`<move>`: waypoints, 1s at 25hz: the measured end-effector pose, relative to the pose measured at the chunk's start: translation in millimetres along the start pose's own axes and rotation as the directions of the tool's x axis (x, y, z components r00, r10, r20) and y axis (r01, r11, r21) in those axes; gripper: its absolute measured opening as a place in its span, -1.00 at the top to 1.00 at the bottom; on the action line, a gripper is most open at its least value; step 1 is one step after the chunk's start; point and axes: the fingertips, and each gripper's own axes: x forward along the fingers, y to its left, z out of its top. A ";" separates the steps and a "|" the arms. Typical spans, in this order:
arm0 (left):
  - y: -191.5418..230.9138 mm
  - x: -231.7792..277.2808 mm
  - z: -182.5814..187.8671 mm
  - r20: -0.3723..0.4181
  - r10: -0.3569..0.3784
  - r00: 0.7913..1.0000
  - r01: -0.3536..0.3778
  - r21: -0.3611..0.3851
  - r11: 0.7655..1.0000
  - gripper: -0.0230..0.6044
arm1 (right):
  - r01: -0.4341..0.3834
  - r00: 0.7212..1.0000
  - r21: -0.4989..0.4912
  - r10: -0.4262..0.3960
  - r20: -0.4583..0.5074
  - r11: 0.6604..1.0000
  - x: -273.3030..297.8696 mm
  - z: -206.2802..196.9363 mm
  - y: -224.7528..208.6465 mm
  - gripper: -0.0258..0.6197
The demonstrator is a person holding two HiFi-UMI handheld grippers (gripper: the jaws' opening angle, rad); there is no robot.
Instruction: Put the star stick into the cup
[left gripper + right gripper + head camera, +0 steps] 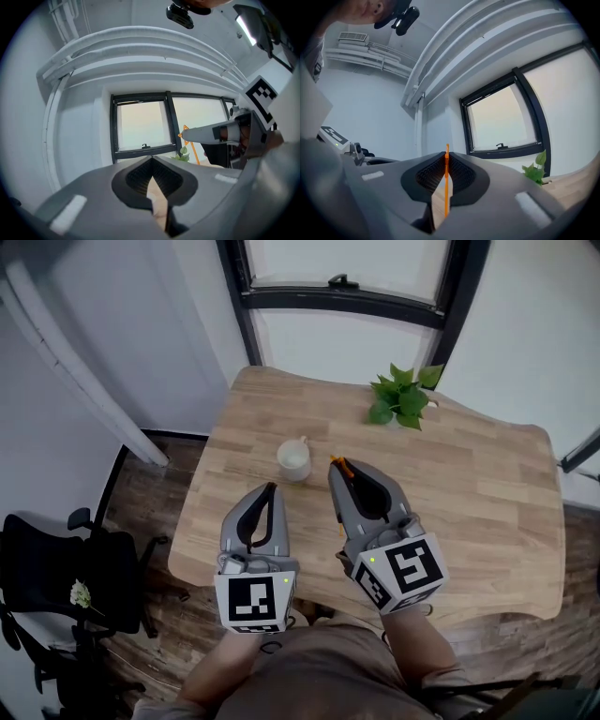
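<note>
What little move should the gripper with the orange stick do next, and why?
Probably slide the right gripper a bit to its left, above the cup. Its jaws are shut on the star stick, and the head view shows the stick's end beside the cup's rim, not yet over its opening.

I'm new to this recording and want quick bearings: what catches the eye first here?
The right gripper is shut on a thin orange star stick, held just right of the white cup that stands on the left part of the wooden table. The left gripper, shut and empty, hovers beside it. A small green plant sits at the table's far edge.
</note>
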 end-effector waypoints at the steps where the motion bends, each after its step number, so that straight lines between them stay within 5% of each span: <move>1: 1.5 1.5 3.8 0.006 0.004 1.000 -0.004 0.001 1.000 0.93 | -0.003 1.000 -0.006 0.003 0.010 1.000 2.5 5.7 -1.0 0.77; 25: 78.0 87.0 -6.8 0.003 -0.076 0.997 0.076 -0.011 0.997 0.93 | 0.043 0.996 -0.001 -0.043 0.078 0.999 114.1 35.6 -22.9 0.77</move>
